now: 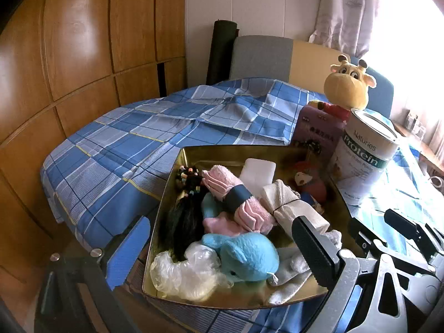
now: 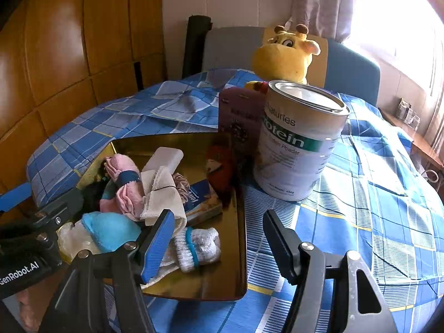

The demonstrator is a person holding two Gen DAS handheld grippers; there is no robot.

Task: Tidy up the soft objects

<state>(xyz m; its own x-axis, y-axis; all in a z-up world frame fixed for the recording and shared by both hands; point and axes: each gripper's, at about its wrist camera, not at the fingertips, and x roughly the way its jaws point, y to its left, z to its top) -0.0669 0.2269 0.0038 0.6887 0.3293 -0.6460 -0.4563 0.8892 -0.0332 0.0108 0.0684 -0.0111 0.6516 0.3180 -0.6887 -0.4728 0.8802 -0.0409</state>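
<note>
The checked blue bedcover (image 1: pixel 133 138) fills the middle and left of the left wrist frame, flat and wrinkled, with open cloth running up to the headboard (image 1: pixel 277 55). In the right wrist frame more bare cover lies at right. The gold tray (image 2: pixel 238 222), glossy metal with a raised rim, sits lower centre. Just beyond its far right corner stand a smooth cylindrical tin (image 2: pixel 299 141), a purple box (image 2: pixel 238 113) and a plush giraffe (image 2: pixel 285 52). The soft objects are piled in the tray: a blue plush whale (image 1: pixel 244 255), a rolled pink towel (image 1: pixel 238 197), a ribbed white sock (image 2: pixel 199 244). The left gripper (image 1: pixel 222 252) is spread wide over the tray. The right gripper (image 2: pixel 219 244) is spread above the tray's right rim; neither holds anything.
</note>
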